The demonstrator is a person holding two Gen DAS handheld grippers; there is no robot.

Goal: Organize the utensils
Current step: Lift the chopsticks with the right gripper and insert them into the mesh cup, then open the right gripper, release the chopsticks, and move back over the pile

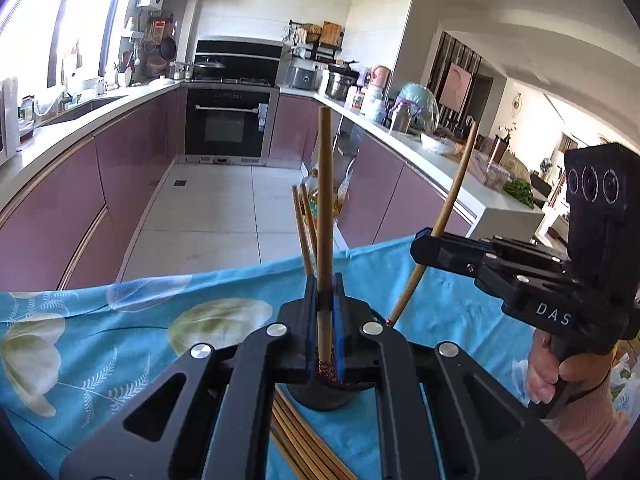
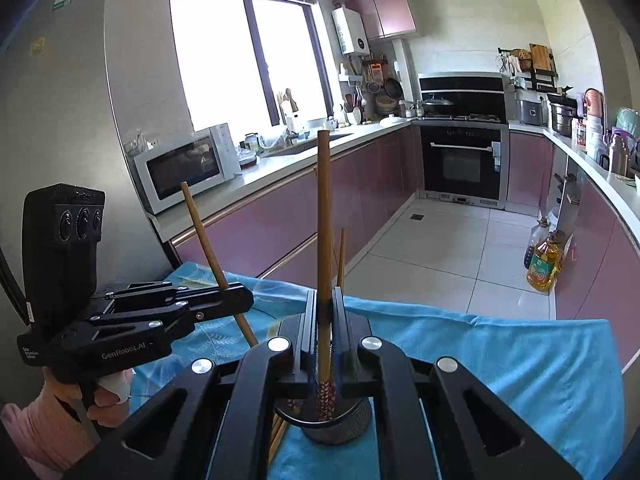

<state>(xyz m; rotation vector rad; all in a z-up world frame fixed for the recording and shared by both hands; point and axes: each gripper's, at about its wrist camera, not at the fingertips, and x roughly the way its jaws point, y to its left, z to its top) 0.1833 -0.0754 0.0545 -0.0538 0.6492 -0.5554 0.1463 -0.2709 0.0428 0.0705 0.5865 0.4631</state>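
Observation:
In the left wrist view my left gripper [image 1: 325,288] is shut on an upright bamboo chopstick [image 1: 324,200], whose patterned lower end sits over a dark round holder [image 1: 332,398]. Two more chopsticks [image 1: 305,236] stand just behind it. To the right, my right gripper [image 1: 424,240] is shut on a second, tilted chopstick [image 1: 456,192]. In the right wrist view the right gripper [image 2: 325,300] clamps its chopstick [image 2: 324,220] above the holder [image 2: 340,428]. The left gripper [image 2: 240,300] on the left holds its slanted chopstick [image 2: 208,240]. Loose chopsticks [image 1: 304,440] lie on the cloth beside the holder.
A blue floral tablecloth [image 1: 120,340] covers the table, whose far edge drops to the tiled kitchen floor [image 2: 440,248]. Purple cabinets line both sides. Oil bottles [image 2: 544,264] stand on the floor and a microwave [image 2: 184,164] sits on the counter.

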